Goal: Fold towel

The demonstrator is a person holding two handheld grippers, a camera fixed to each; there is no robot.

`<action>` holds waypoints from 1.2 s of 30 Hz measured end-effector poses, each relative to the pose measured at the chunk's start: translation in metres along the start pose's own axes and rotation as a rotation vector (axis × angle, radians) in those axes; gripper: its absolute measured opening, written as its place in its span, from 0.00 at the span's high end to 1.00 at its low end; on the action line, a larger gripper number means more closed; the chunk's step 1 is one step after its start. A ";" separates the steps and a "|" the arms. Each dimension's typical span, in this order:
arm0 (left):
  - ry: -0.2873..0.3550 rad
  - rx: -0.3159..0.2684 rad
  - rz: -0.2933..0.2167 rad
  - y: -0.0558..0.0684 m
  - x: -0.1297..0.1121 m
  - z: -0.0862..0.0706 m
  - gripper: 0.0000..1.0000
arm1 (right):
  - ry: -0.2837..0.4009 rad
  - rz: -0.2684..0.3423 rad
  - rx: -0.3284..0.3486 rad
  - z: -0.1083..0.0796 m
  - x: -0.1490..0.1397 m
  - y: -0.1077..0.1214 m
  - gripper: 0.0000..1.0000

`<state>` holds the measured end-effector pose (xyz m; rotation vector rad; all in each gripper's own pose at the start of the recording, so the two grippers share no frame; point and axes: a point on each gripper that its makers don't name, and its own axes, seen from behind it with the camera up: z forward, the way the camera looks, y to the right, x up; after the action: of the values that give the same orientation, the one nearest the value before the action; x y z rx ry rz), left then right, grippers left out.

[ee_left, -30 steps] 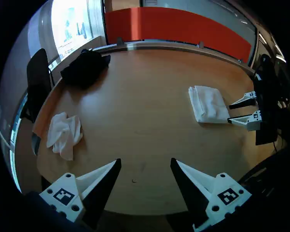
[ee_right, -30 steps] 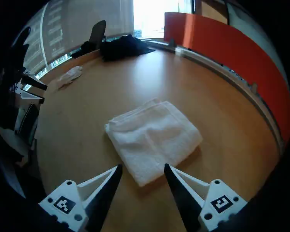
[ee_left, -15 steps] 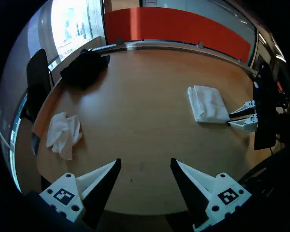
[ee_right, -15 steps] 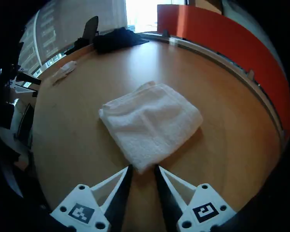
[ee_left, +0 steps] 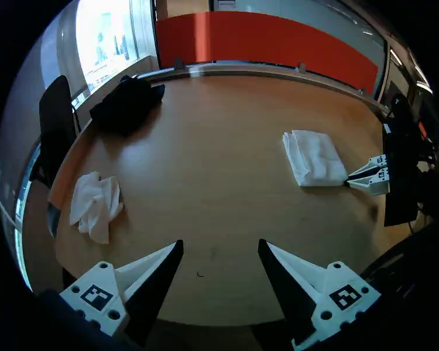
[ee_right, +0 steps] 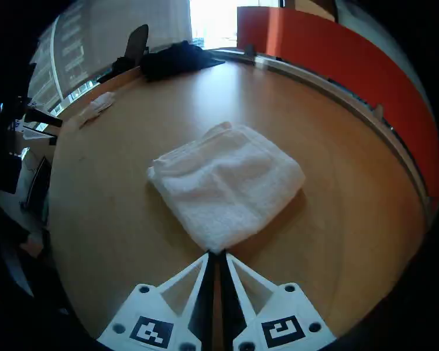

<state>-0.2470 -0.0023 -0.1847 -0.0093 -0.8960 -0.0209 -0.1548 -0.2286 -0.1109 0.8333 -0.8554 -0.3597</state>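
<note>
Right gripper (ee_right: pixel 218 257) fingers closed tight at the near corner of the towel (ee_right: pixel 228 181), can't tell if any cloth is pinched. Towel lies folded in a neat square on the counter (ee_right: pixel 336 193), so folding looks near done, maybe one last fold or a tidy. Left gripper (ee_left: pixel 219 248) fingers wide open over bare wood, well apart from it. Farther off a crumpled white cloth (ee_left: pixel 95 205) and a black bundle (ee_left: pixel 126 102), neither in the way

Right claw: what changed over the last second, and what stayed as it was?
The right claw moved up to the near corner of the folded towel and closed from wide open to shut; whether it pinches the corner is unclear. The left claw stayed open over the table. The crumpled cloth and dark bundle did not move.
</note>
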 end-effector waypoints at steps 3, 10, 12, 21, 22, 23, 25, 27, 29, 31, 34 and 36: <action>0.002 -0.002 0.001 0.000 0.001 0.000 0.05 | 0.009 0.000 0.003 -0.003 0.005 0.000 0.95; 0.013 -0.006 0.004 -0.001 0.005 0.000 0.05 | 0.058 -0.019 -0.007 -0.020 0.040 0.007 0.95; 0.018 -0.007 0.005 0.000 0.007 0.001 0.05 | 0.077 -0.029 -0.009 -0.026 0.055 0.010 0.95; 0.054 -0.033 0.014 0.011 0.025 0.003 0.06 | 0.183 -0.079 -0.038 -0.068 0.130 0.035 0.95; 0.059 -0.036 0.016 0.013 0.027 0.003 0.05 | 0.194 -0.082 -0.040 -0.074 0.137 0.038 0.95; 0.063 -0.039 0.018 0.014 0.029 0.003 0.05 | 0.204 -0.085 -0.042 -0.080 0.144 0.041 0.95; 0.070 -0.047 0.021 0.018 0.033 0.003 0.05 | 0.220 -0.088 -0.050 -0.091 0.154 0.048 0.95; 0.077 -0.054 0.024 0.021 0.036 0.003 0.05 | 0.232 -0.091 -0.059 -0.102 0.161 0.055 0.95; 0.083 -0.060 0.025 0.024 0.039 0.003 0.05 | 0.239 -0.093 -0.067 -0.113 0.165 0.063 0.95; 0.088 -0.064 0.026 0.027 0.042 0.002 0.06 | 0.241 -0.094 -0.076 -0.124 0.165 0.072 0.95; 0.093 -0.069 0.028 0.030 0.045 0.001 0.05 | 0.242 -0.085 -0.091 -0.140 0.162 0.087 0.95; 0.095 -0.071 0.031 0.032 0.047 0.001 0.05 | 0.242 -0.075 -0.101 -0.150 0.159 0.098 0.95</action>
<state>-0.2179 0.0292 -0.1478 -0.0880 -0.7993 -0.0245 0.0581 -0.1842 -0.0093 0.7975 -0.5779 -0.3569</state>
